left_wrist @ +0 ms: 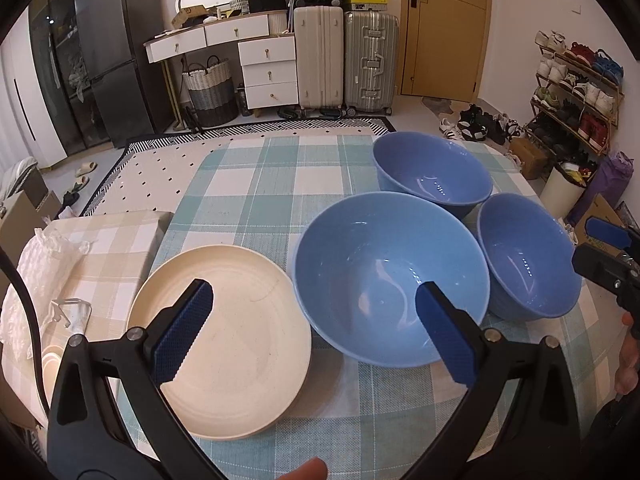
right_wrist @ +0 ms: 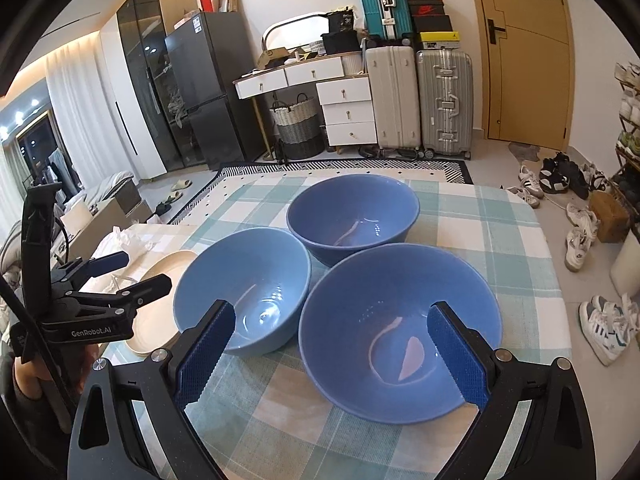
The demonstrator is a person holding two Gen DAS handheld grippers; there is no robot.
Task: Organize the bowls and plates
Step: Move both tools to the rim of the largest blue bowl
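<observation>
Left wrist view: my left gripper [left_wrist: 314,332] hangs released over cream plate [left_wrist: 224,340] and centre bowl [left_wrist: 392,280], grasping nothing. Right gripper [right_wrist: 332,354], equally spread, frames the lower-right bowl [right_wrist: 400,332]; stacking looks unstarted, so next I must straddle one rim and clench.

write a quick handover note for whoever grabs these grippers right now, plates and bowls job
Left gripper: open, empty, hovering over the gap between the cream plates and the nearest bowl.
Right gripper: open, empty, over the near-right blue bowl.
Things: three blue bowls sit separately in a cluster on the checked tablecloth: middle bowl, far bowl, right one. Cream plate stack sits at the table's left edge.
Done: plates look stacked.
Left: nest the three bowls; none is gripped yet.
</observation>
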